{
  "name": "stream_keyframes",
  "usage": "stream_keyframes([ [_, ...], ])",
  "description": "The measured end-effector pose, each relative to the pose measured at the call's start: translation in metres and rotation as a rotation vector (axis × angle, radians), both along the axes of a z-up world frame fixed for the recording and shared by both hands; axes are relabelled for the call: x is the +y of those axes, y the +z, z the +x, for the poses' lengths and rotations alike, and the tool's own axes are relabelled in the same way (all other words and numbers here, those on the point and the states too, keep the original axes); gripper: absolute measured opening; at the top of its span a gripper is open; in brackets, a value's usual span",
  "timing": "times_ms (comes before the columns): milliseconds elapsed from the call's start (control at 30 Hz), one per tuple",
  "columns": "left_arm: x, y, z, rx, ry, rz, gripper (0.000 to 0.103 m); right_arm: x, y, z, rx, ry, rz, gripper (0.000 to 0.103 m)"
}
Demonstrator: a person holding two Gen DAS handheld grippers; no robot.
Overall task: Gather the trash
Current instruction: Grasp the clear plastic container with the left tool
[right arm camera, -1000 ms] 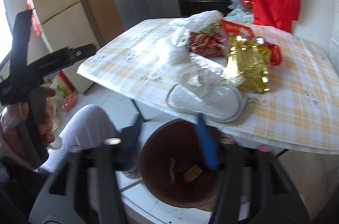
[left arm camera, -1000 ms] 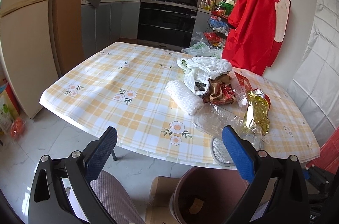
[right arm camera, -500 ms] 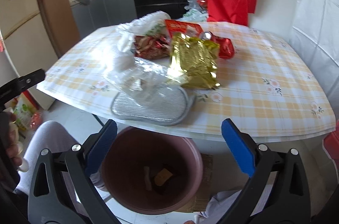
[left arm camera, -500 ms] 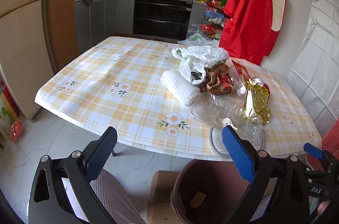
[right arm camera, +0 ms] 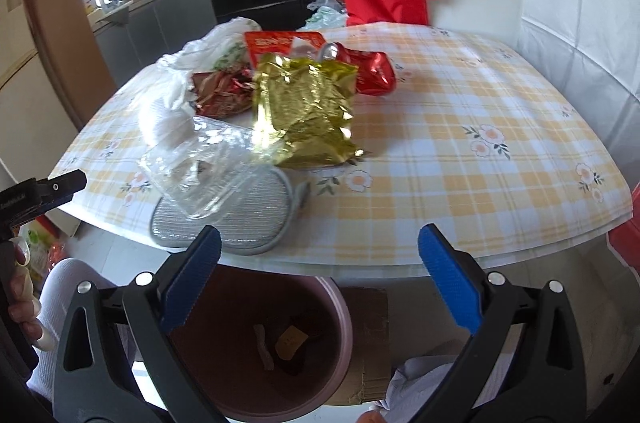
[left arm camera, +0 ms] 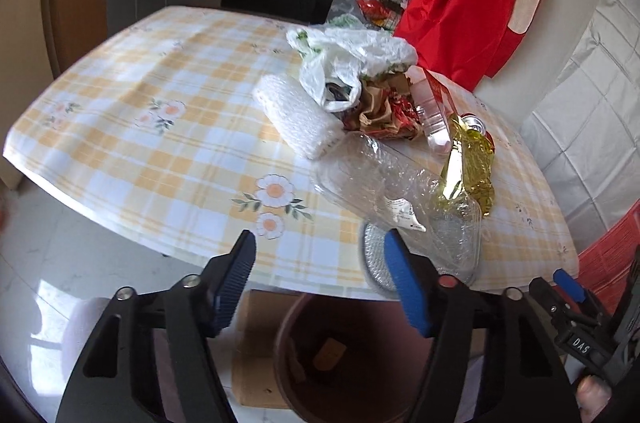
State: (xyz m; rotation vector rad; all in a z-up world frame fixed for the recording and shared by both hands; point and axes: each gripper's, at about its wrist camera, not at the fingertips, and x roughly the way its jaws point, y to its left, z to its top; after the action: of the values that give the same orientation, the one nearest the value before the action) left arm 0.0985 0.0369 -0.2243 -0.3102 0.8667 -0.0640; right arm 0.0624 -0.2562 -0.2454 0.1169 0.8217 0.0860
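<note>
left blue-padded black gripper angled down over the near table edge, jaws closing with nothing between; right blue-padded black gripper likewise angled down, spread wide and empty. heap of rubbish — crumpled gold foil bag, clear plastic tray, white plastic bag — on the yellow checked tablecloth. round pinkish-brown waste bin on the floor below, kitchen beyond.

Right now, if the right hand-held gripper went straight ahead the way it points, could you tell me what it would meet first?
Probably the table's near edge, bare between the open fingers of the right hand-held gripper. The grey mesh pad lies just left of that line. Depth is hard to judge here.
</note>
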Motion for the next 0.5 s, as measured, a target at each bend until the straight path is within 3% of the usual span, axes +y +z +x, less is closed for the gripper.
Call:
stream_keyframes([
  [67, -0.005, -0.006, 0.013, 0.025, -0.017, -0.044, 0.055, -0.002, -0.002, 0.003, 0.008, -0.012, -0.010, 0.097],
  [233, -0.017, -0.021, 0.042, 0.094, -0.030, -0.150, 0.053, -0.004, -0.008, 0.011, 0.027, -0.010, 0.002, 0.097],
  [500, -0.012, -0.054, 0.084, 0.199, 0.073, -0.297, 0.050, -0.006, -0.009, 0.014, 0.010, 0.006, 0.026, 0.097],
])
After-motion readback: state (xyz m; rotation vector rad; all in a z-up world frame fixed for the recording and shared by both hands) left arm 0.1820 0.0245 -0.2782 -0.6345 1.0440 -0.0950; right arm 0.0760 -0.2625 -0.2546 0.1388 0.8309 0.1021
